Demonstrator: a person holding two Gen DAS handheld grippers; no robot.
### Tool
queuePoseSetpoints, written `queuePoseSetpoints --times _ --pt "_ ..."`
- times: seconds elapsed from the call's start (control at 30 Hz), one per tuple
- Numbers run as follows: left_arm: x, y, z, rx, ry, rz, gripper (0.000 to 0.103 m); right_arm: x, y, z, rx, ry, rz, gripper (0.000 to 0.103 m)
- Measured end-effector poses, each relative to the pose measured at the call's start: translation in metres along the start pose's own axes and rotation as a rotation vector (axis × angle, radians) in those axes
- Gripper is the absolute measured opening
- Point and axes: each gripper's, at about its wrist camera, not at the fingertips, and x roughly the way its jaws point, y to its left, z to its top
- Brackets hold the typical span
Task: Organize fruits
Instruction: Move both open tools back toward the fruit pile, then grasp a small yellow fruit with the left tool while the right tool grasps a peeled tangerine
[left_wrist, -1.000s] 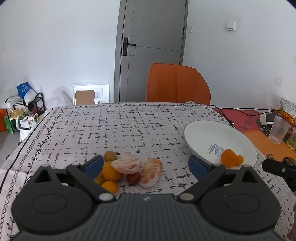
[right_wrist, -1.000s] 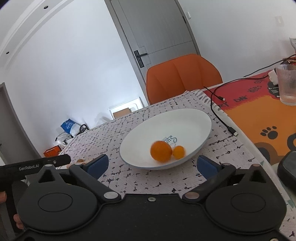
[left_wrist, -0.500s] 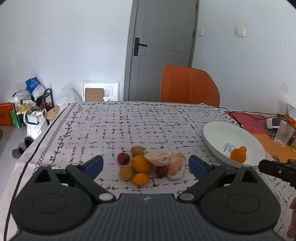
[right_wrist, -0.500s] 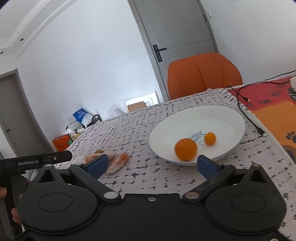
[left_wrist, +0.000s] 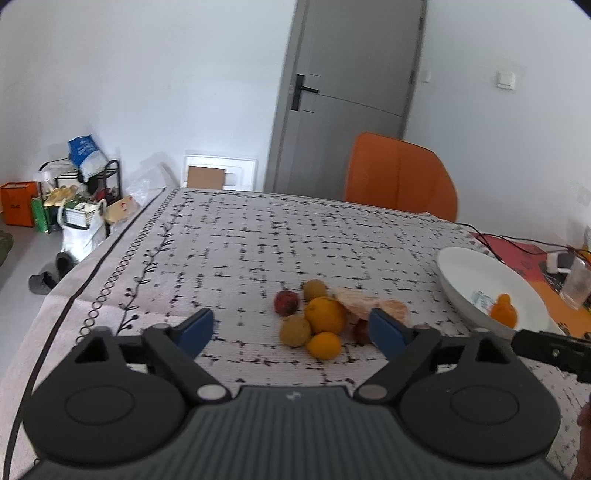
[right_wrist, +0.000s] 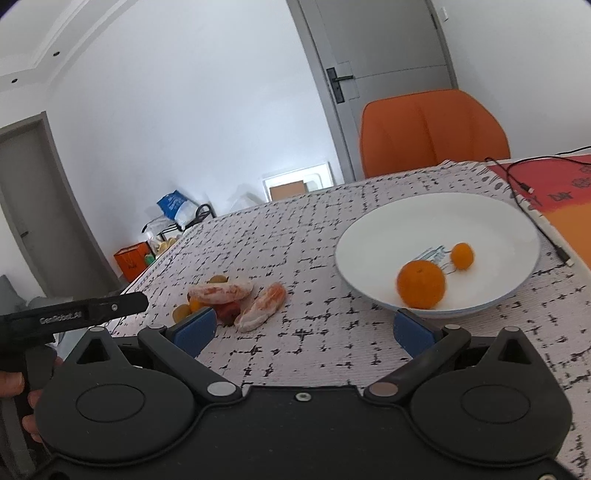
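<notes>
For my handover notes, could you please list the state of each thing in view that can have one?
Round white ceramic plate: holds two oranges.
Grey door: shut.
Peeled orange segments: lying on the tablecloth.
Left hand-held gripper: jaws closing, nothing between the pads.
Right hand-held gripper: open, empty.
Clear ribbed glass: upright.

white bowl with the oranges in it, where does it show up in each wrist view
Left wrist view: the round white ceramic bowl sits at the right edge, beyond the fruit pile.
Right wrist view: the bowl is right of centre, holding two oranges.
Shared landmark: the orange chair behind the table.
</notes>
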Motion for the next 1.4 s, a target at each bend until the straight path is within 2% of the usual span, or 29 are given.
queuePoseSetpoints --times 0.1,0.43,0.57,0.63,0.77,0.9,1.07,1.2,1.23,1.3,1.4 --pt "0.007 0.008 -0.001 -0.027 0.026 0.005 0.071 0.007 0.004 -0.001 -0.004 0.015 0.006 0.103" --pt "0.024 0.016 -0.005 -0.047 0.050 -0.012 0.060 0.029 0.010 -0.001 0.004 0.051 0.037 0.103" --pt "0.034 0.015 -0.005 -0.050 0.064 -0.025 0.051 0.037 0.012 -0.001 -0.005 0.063 0.050 0.100" --pt "0.039 0.015 -0.005 -0.056 0.074 -0.032 0.047 0.042 0.014 -0.001 -0.007 0.074 0.056 0.094" --pt "0.045 0.015 -0.005 -0.067 0.086 -0.040 0.040 0.050 0.016 0.001 -0.004 0.093 0.059 0.090" --pt "0.050 0.013 -0.005 -0.068 0.095 -0.055 0.040 0.060 0.018 0.002 -0.007 0.109 0.067 0.082" --pt "0.054 0.011 -0.006 -0.070 0.091 -0.056 0.040 0.073 0.023 0.004 -0.010 0.125 0.070 0.079" --pt "0.058 0.013 -0.006 -0.072 0.089 -0.051 0.039 0.083 0.027 0.004 -0.017 0.152 0.079 0.068" --pt "0.058 0.015 -0.006 -0.078 0.093 -0.054 0.037 0.086 0.028 0.003 -0.018 0.158 0.079 0.067" --pt "0.061 0.017 -0.007 -0.082 0.113 -0.054 0.028 0.088 0.030 0.004 -0.027 0.156 0.072 0.067" --pt "0.060 0.018 -0.007 -0.079 0.112 -0.053 0.024 0.093 0.033 0.005 -0.037 0.154 0.066 0.062"
